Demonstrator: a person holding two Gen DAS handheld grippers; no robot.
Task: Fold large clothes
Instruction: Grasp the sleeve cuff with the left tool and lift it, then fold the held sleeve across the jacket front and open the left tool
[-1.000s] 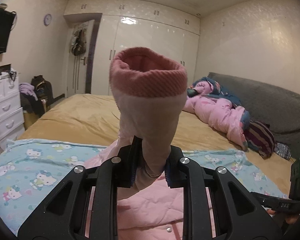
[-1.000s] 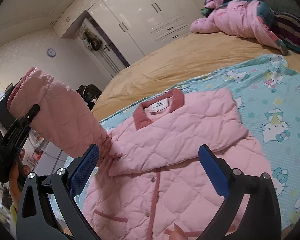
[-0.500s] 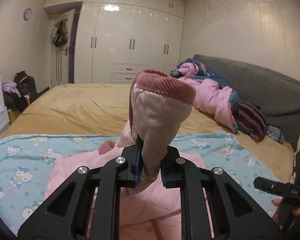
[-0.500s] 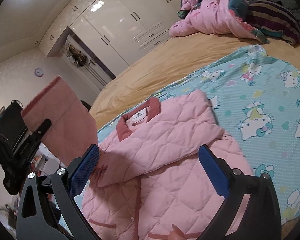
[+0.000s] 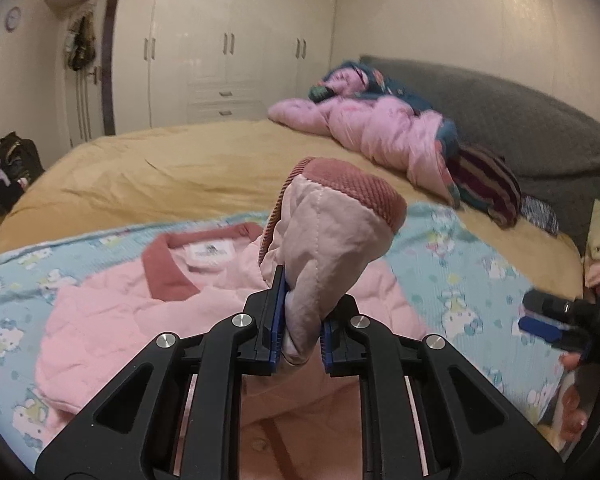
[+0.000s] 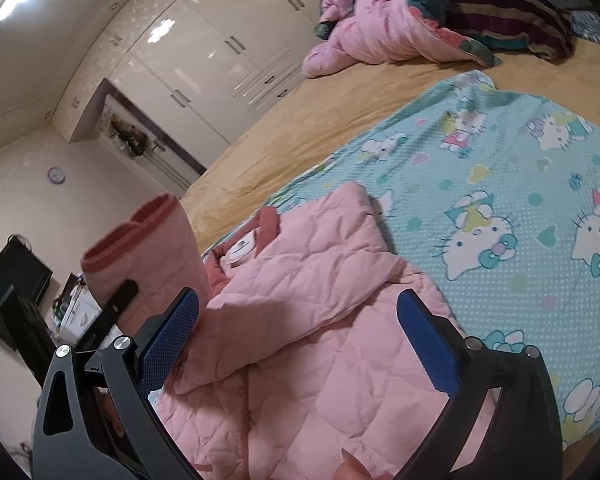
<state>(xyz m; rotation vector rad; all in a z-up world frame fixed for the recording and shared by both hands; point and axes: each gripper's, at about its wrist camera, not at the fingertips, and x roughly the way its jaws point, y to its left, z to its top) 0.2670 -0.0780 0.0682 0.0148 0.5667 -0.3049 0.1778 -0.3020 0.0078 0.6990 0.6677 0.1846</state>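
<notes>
A pink quilted jacket (image 6: 300,360) with a dark pink collar (image 5: 168,268) lies face up on a Hello Kitty sheet (image 6: 500,200) on the bed. One sleeve is folded across its chest. My left gripper (image 5: 300,340) is shut on the other sleeve (image 5: 328,248) near its dark pink cuff and holds it up over the jacket; the sleeve also shows in the right wrist view (image 6: 148,256). My right gripper (image 6: 296,340) is open and empty, just above the jacket's front.
A tan bedspread (image 5: 160,176) covers the bed. A heap of pink and striped bedding (image 5: 400,140) lies by the grey headboard (image 5: 520,120). White wardrobes (image 5: 228,52) line the far wall. Bags (image 5: 12,164) sit on the floor at left.
My left gripper has carried the sleeve lower and to the right, over the jacket's body. My right gripper has dropped a little closer to the jacket and stays open.
</notes>
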